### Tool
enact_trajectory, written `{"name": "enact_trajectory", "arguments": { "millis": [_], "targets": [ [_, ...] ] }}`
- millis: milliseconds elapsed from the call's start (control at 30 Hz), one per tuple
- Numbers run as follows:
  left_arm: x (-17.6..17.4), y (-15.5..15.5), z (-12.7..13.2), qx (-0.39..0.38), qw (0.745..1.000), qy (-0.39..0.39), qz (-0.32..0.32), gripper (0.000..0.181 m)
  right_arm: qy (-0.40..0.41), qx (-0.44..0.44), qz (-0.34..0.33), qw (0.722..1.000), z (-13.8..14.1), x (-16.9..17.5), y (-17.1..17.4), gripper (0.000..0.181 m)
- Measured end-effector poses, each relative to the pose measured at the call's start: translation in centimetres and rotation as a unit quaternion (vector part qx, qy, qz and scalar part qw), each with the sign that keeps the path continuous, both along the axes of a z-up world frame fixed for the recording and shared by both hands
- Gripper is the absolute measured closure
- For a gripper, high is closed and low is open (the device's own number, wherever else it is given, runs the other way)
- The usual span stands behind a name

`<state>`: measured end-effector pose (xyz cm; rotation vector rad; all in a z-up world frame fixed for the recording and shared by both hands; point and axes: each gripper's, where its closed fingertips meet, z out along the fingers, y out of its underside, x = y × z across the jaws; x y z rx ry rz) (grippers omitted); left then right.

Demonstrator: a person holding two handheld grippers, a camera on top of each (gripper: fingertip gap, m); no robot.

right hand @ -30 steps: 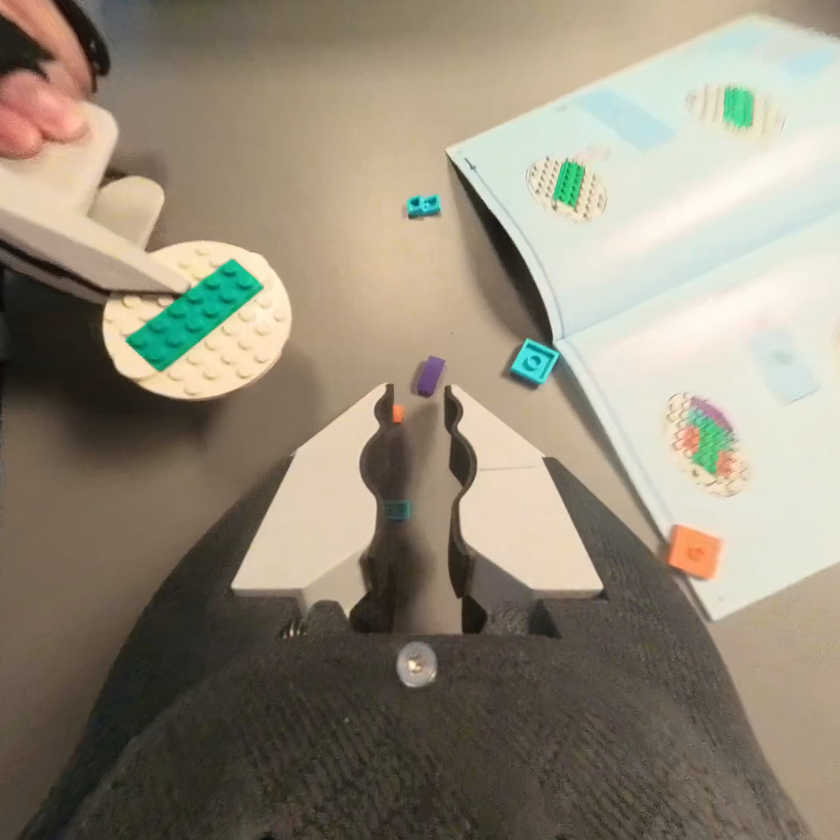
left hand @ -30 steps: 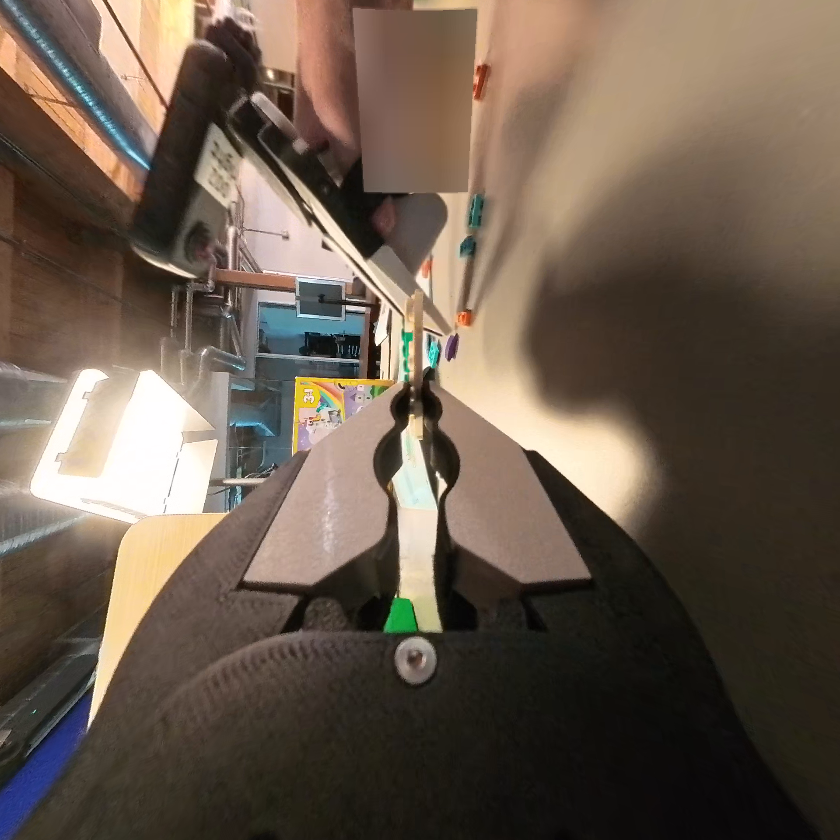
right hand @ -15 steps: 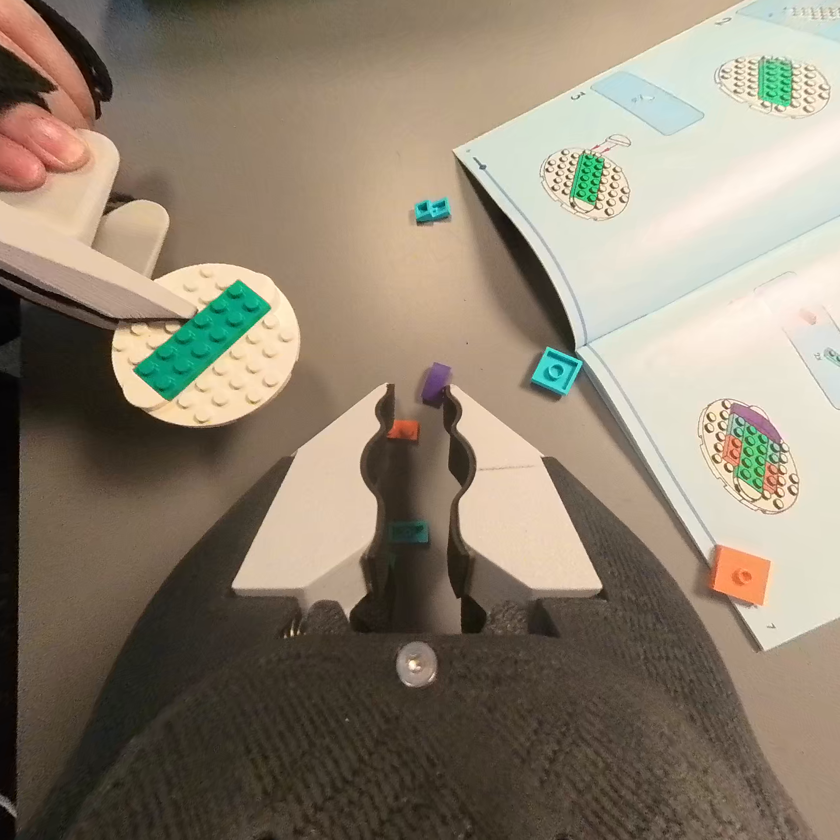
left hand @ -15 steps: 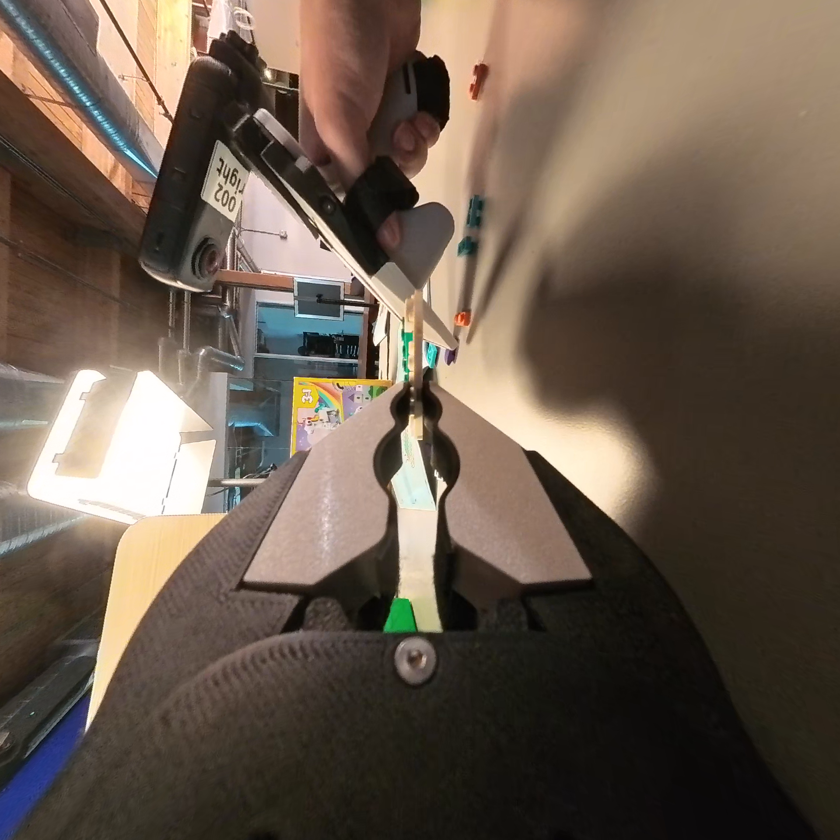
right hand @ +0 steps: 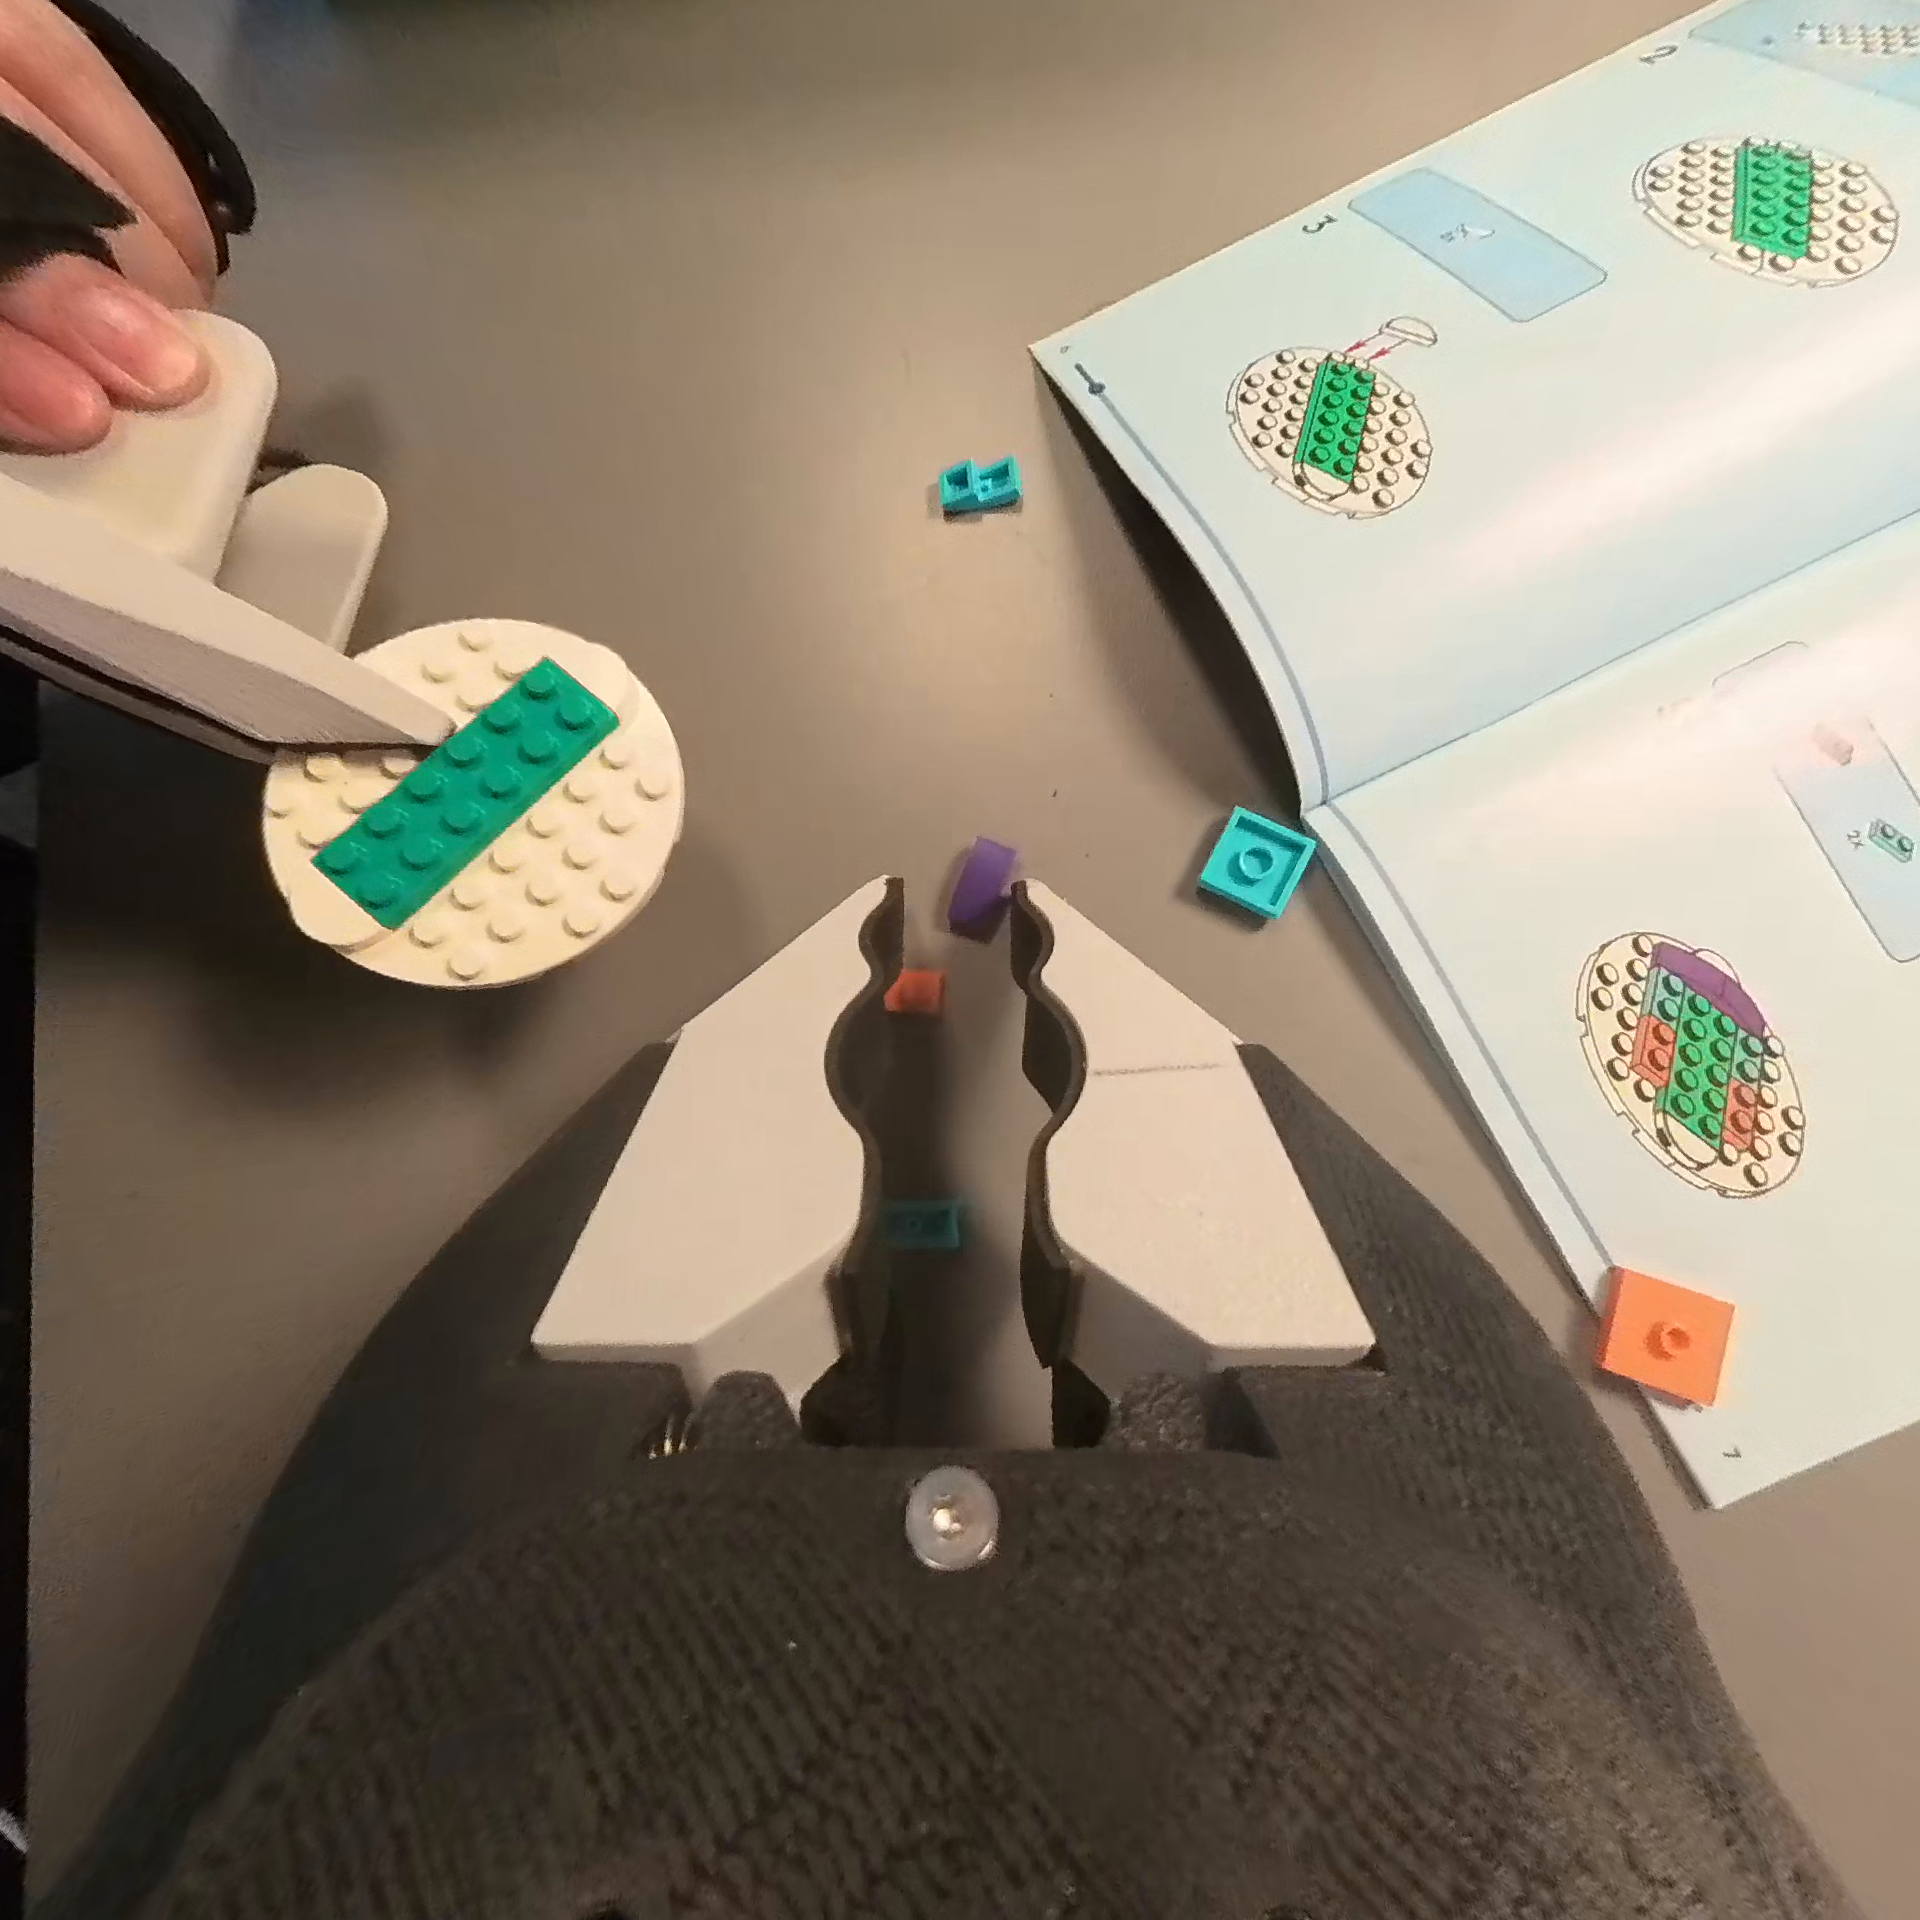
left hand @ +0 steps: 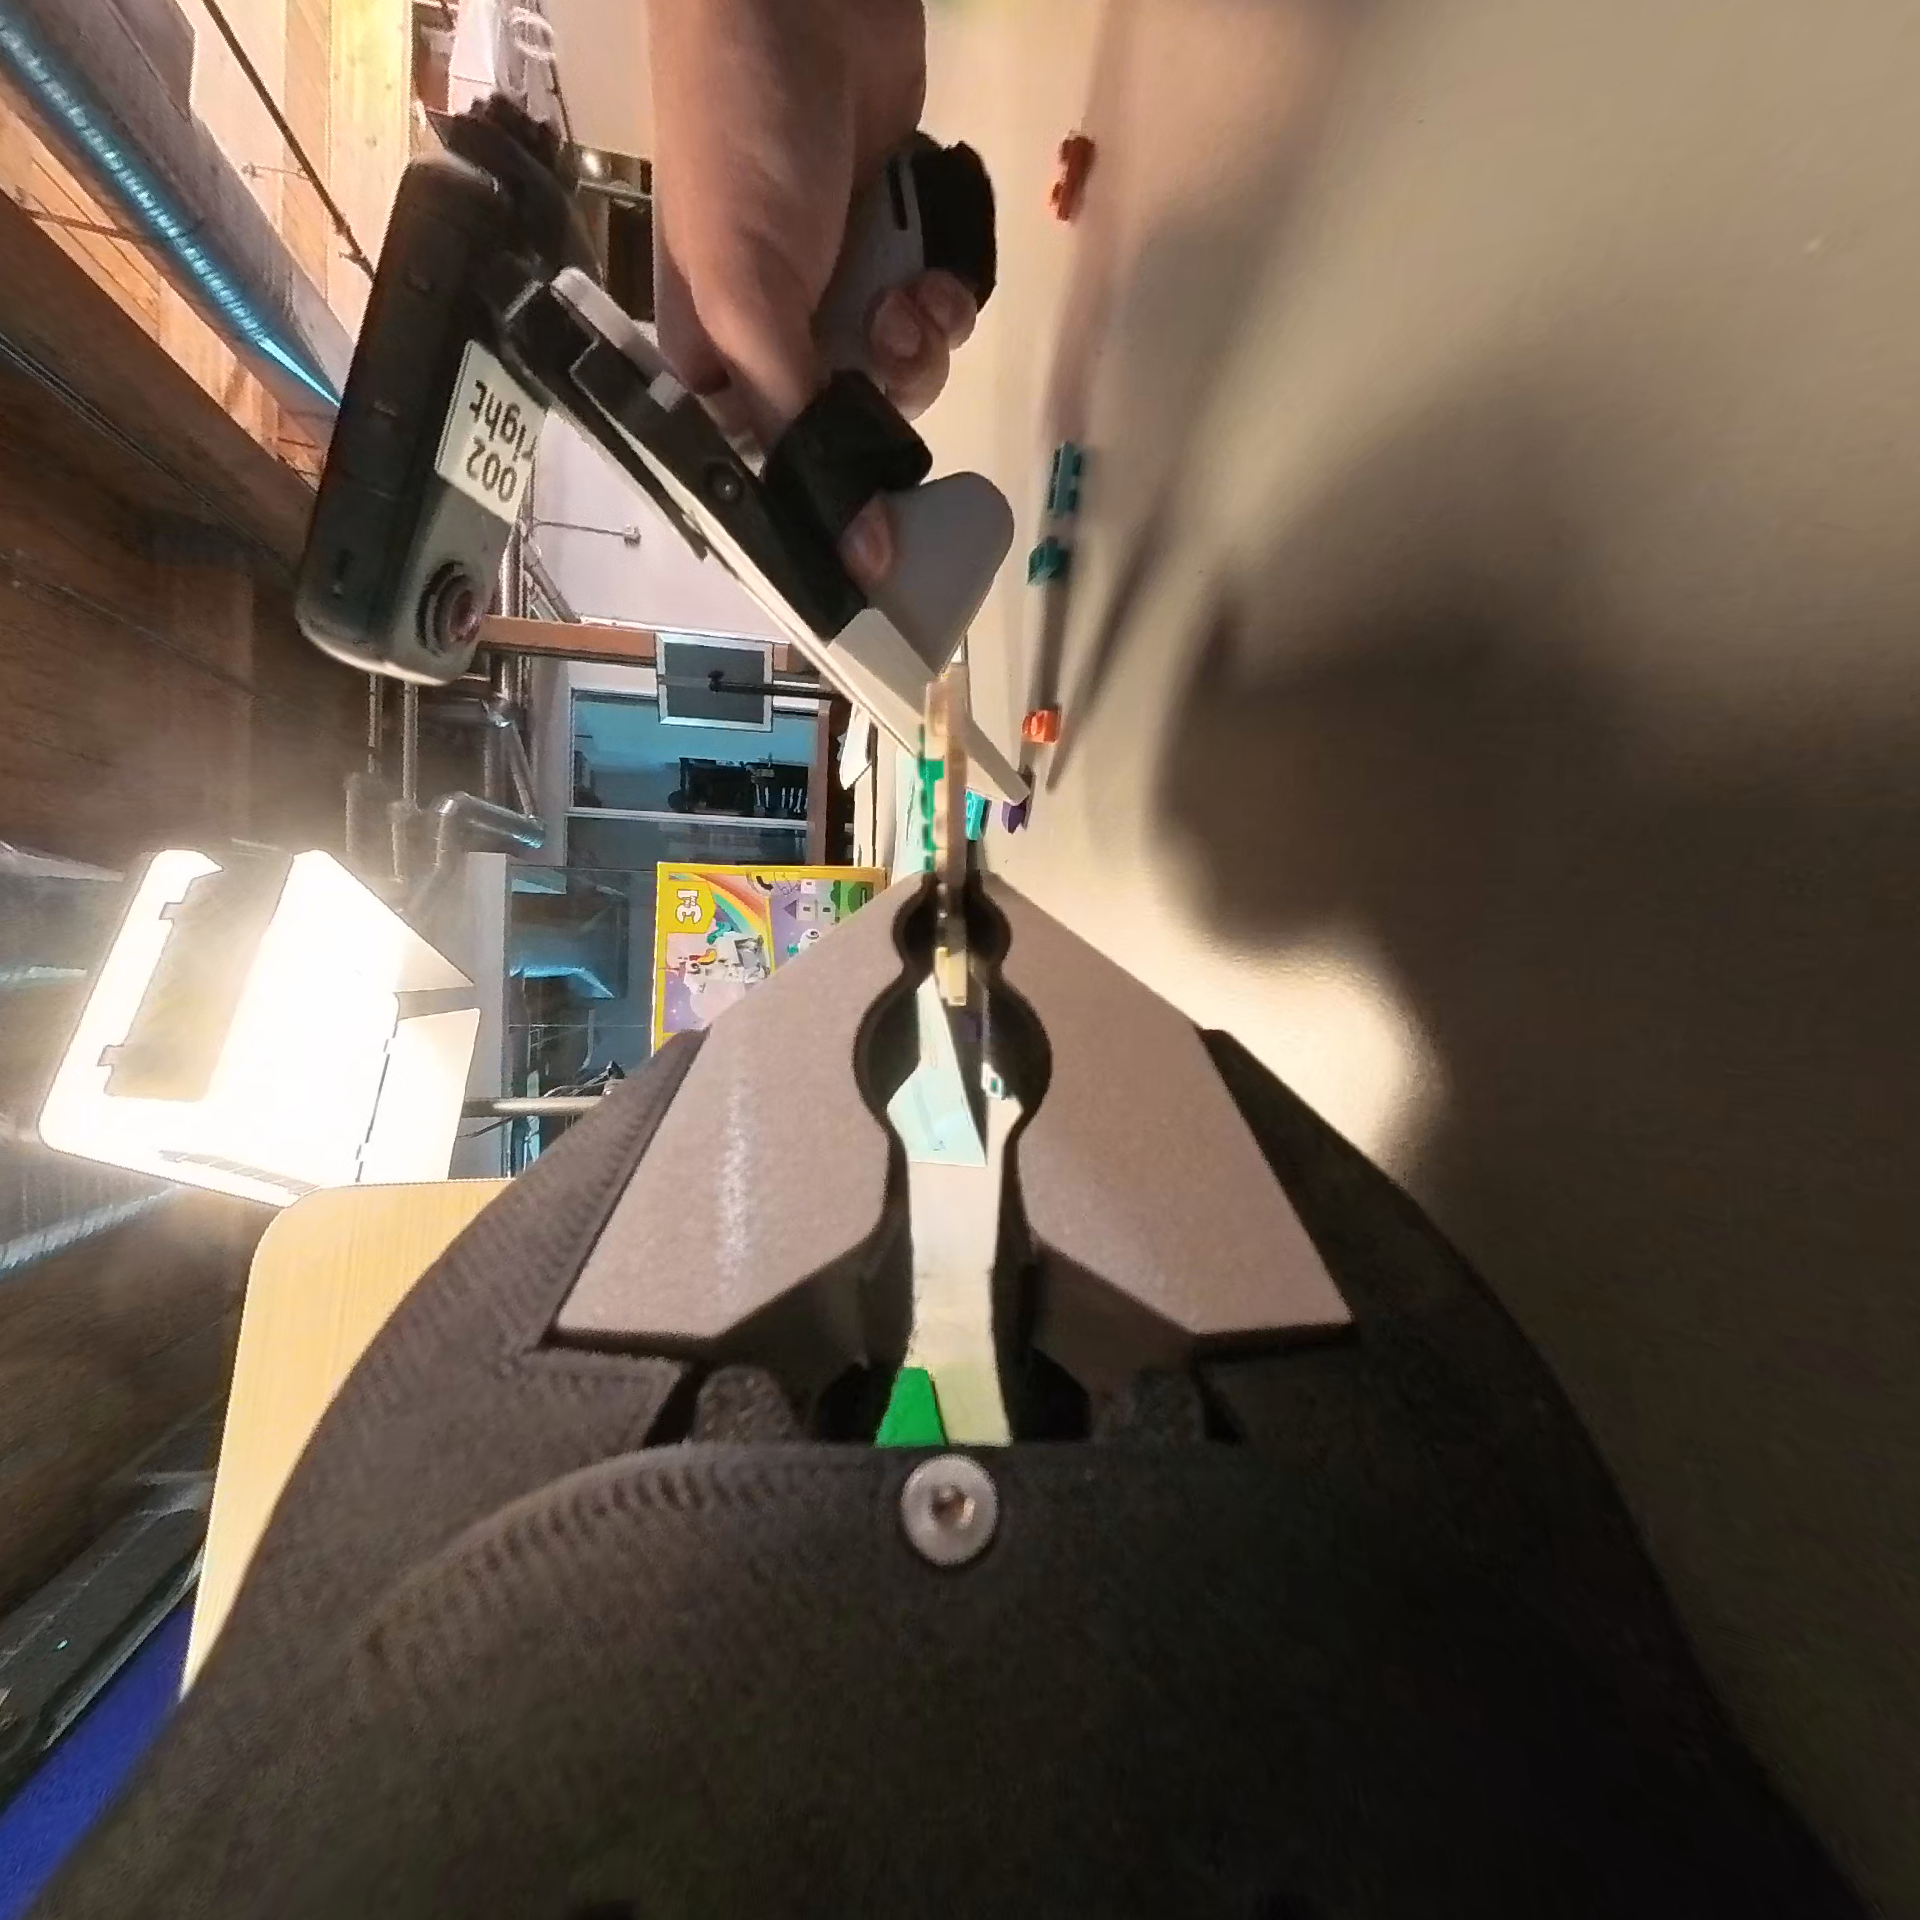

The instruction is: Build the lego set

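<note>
Between the parted fingers of the right gripper (right hand: 954, 896), which grasp nothing, a small teal piece (right hand: 921, 1222) lies on the grey table (right hand: 727, 312) deep in the gap, and a small orange piece (right hand: 914, 990) lies farther up, close to the left finger. A purple piece (right hand: 979, 889) sits just at the fingertips, beside the right one. Off to the right of the fingers, a square teal tile (right hand: 1255, 861) rests against the fold of an open instruction booklet (right hand: 1558, 582), and an orange square tile (right hand: 1665, 1351) lies on the booklet's near edge. Ahead of the fingertips, well apart, is a small teal bracket piece (right hand: 981, 486). To the left of the fingers, the left gripper (right hand: 410, 732) is clenched on the rim of a round cream studded plate (right hand: 540, 883) carrying a long green plate (right hand: 468, 795) across its middle; a person's hand (right hand: 94, 343) holds that tool. In the left wrist view the left gripper (left hand: 951, 899) pinches the cream plate (left hand: 948, 769) edge-on at its tips, with the right gripper (left hand: 914, 665) and its hand (left hand: 790, 208) beyond. Farther off stand a yellow set box (left hand: 748, 935) and a bright lamp (left hand: 260, 1029).
</note>
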<state>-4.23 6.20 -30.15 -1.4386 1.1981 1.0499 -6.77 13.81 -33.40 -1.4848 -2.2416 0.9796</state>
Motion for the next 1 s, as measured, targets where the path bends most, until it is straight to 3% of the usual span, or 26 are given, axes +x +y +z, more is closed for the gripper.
{"name": "enact_trajectory", "arguments": {
  "millis": [267, 433, 600, 667, 800, 1000],
  "targets": [
    [0.1, 0.0, -0.2, -0.005, 1.000, 0.002, -0.001, 0.177, -0.013, 0.004, 0.016, 1.000, 0.0, 0.2, -0.2, 0.160],
    [0.1, 0.0, -0.2, -0.004, 1.000, 0.003, -0.001, 0.177, -0.019, -0.060, 0.080, 0.995, 1.1, 1.3, -2.9, 0.158],
    [0.2, 0.0, -0.2, -0.005, 1.000, 0.004, -0.004, 0.177, 0.015, 0.021, 0.142, 0.990, 1.7, 0.7, -1.1, 0.154],
    [0.3, 0.0, -0.4, -0.009, 1.000, 0.003, -0.006, 0.177, 0.031, 0.046, 0.226, 0.973, 2.0, 1.0, -1.4, 0.152],
    [0.5, 0.0, -0.6, -0.014, 1.000, 0.004, -0.010, 0.177, 0.041, 0.140, 0.380, 0.914, 1.2, 1.1, -1.6, 0.155],
    [0.3, 0.1, -0.7, -0.017, 1.000, 0.005, -0.005, 0.177, 0.009, 0.218, 0.499, 0.839, 0.6, 0.5, -1.7, 0.158]
  ]
}}
